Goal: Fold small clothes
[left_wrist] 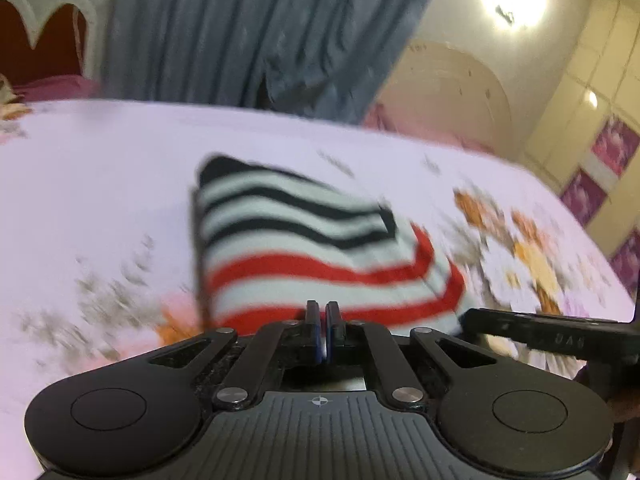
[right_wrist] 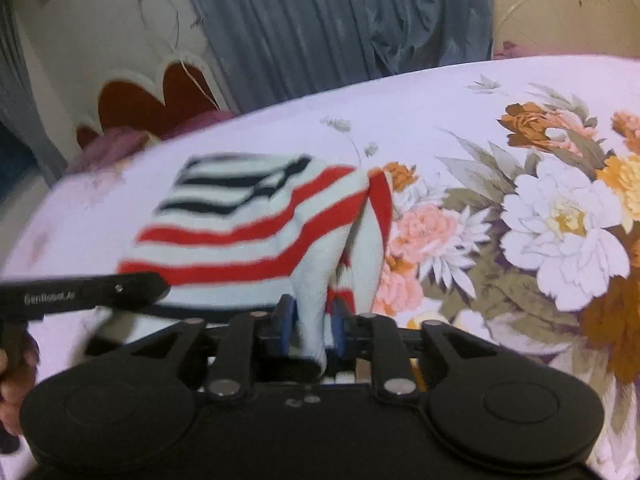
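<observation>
I take the small knitted garment with white, red and black stripes (left_wrist: 320, 240) as my landmark; it lies on the pale lilac bedsheet printed with orange, pink and white flowers (left_wrist: 100, 168), with the big printed blooms just to its right in both views.

From where I sit, the fold looks under way but not finished. The black-striped part sits as a flatter panel on the far side of the garment, with the red-striped part humped up nearer to me, so I judge that at least one layer is already doubled over. The near edge is bunched and raised, not laid flat, and the right side hangs in a loose pleat.

My right gripper (right_wrist: 313, 322) sits at the garment's near right corner and pinches a thick wad of the white knit between its blue pads (right_wrist: 285, 320); the cloth fills the gap and trails back behind them. My left gripper (left_wrist: 322, 322) is at the garment's near edge with its blue pads (left_wrist: 316, 332) pressed together. The red hem runs right at their tips, but motion blur keeps me from telling whether any cloth is caught between them.

What remains, I judge: carry the held edge across, set it down square, and smooth the hump flat. No finished pile shows near the garment.
</observation>
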